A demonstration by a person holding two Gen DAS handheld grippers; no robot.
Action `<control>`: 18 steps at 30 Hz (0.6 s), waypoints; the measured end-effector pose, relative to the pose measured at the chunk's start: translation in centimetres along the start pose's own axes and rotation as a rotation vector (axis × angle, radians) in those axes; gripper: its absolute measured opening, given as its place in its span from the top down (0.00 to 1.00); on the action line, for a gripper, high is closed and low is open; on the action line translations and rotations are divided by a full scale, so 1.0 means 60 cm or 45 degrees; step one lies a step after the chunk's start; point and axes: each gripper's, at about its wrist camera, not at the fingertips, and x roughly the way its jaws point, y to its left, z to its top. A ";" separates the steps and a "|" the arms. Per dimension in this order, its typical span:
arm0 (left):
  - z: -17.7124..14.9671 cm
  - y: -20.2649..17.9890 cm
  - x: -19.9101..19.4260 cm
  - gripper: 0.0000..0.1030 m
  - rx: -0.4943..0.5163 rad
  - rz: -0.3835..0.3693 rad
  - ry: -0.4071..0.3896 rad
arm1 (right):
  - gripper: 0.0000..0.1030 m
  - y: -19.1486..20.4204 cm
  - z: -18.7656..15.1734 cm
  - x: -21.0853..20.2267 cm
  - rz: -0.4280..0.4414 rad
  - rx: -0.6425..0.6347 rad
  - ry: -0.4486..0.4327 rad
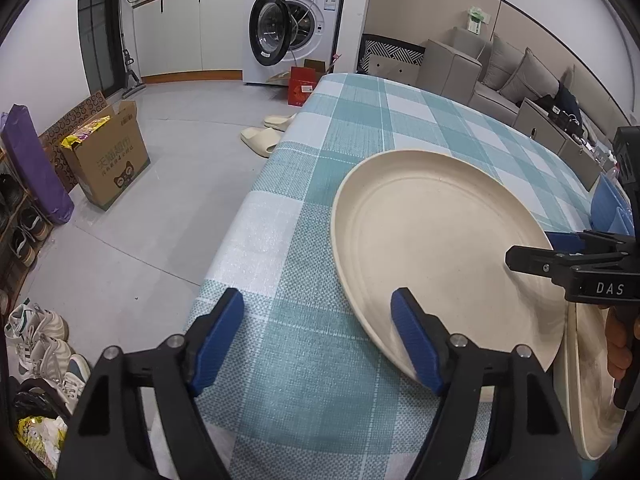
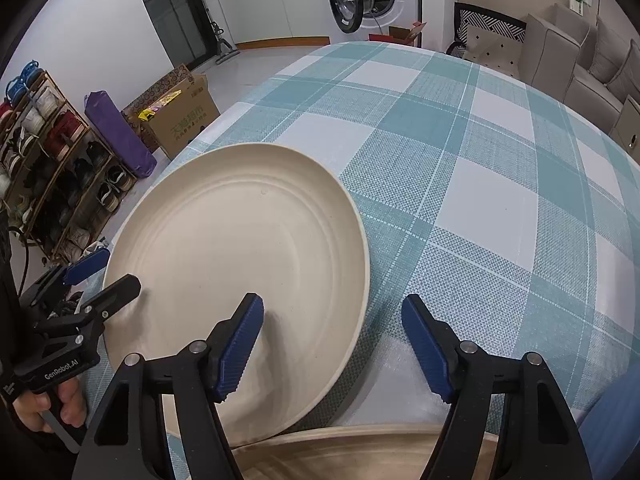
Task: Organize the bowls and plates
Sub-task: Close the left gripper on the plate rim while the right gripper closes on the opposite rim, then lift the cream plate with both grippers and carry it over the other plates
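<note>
I'm working over the table (image 2: 480, 128) with the checked cloth, and the big cream plate (image 1: 436, 240) is lying flat on it near the edge that faces the shoe rack (image 2: 52, 152). A second plate (image 2: 360, 452) is sitting just beside it on my near side, its rim showing at the bottom of the right view; I can't tell whether the two rims are touching.

Step in hand, I'm judging: taking the big plate by two opposite sides of its rim so it can go onto the other plate. To do that well, I'm thinking each lower finger needs to slide under the rim before the jaws close, both sides closing evenly and lifting level, or the plate will tip or skate on the cloth.

My left gripper (image 1: 316, 340) is straddling the plate's left rim: one blue finger (image 1: 416, 344) is over the plate's inside, the other is over bare cloth outside the plate. Jaws are part open, pads not pressing, nothing held.

My right gripper (image 2: 332, 344) is straddling the opposite rim the same way, one finger over the plate's inside, one over the cloth. Also part open, nothing gripped yet.
</note>
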 end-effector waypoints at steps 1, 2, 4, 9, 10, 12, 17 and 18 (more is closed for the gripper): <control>0.000 0.000 0.000 0.33 0.000 0.008 -0.002 | 0.31 0.000 0.000 0.000 -0.004 0.000 -0.001; 0.000 0.000 -0.001 0.35 0.001 0.000 -0.002 | 0.34 0.000 -0.001 -0.002 -0.006 0.000 -0.002; 0.000 0.000 -0.002 0.37 0.004 -0.010 -0.004 | 0.37 0.000 -0.004 -0.004 -0.001 -0.002 -0.004; -0.001 -0.003 -0.004 0.48 0.007 -0.038 -0.006 | 0.48 -0.001 -0.008 -0.008 0.002 -0.006 -0.007; -0.001 -0.004 -0.005 0.49 0.008 -0.044 -0.006 | 0.48 0.000 -0.009 -0.009 -0.002 -0.013 -0.007; -0.002 -0.006 -0.006 0.54 0.009 -0.057 -0.007 | 0.53 0.003 -0.012 -0.010 -0.007 -0.028 -0.008; -0.001 -0.011 -0.007 0.62 0.017 -0.085 -0.007 | 0.60 0.003 -0.016 -0.013 0.000 -0.031 -0.012; -0.002 -0.012 -0.007 0.63 0.019 -0.085 -0.007 | 0.62 0.002 -0.016 -0.013 0.001 -0.032 -0.013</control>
